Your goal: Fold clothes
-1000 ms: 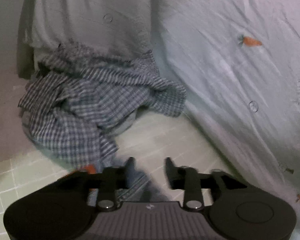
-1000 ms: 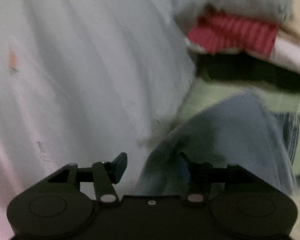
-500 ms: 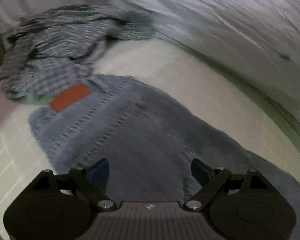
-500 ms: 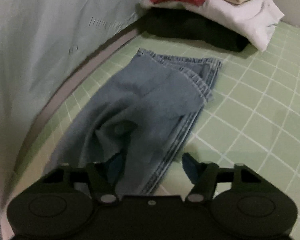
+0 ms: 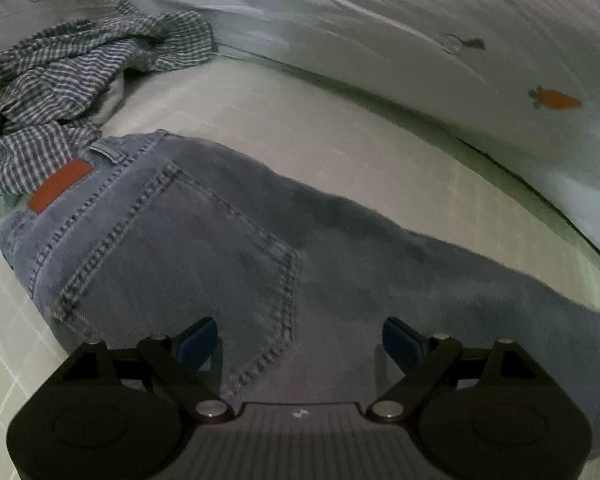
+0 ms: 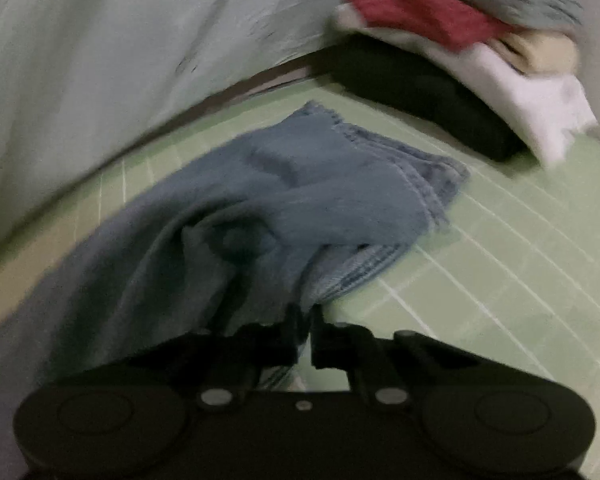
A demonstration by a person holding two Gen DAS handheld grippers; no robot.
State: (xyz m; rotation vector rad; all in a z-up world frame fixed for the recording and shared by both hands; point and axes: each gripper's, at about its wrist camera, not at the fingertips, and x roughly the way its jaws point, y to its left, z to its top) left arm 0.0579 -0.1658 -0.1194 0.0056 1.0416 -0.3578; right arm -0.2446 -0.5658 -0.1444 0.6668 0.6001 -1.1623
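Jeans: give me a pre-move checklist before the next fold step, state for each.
1. Right hand-held gripper shut on the jeans leg edge: ok, denim bunches up at its closed fingers.
2. Left hand-held gripper gripping: not ok, its jaws stand wide open over the seat by the back pocket.
3. Jeans laid flat: not ok, the leg end is rumpled near the hems.
4. Waistband clear of the checked shirt: cannot tell, the shirt touches or overlaps it by the leather patch.
5. Folded stack clear of the jeans: ok, green mat shows between.
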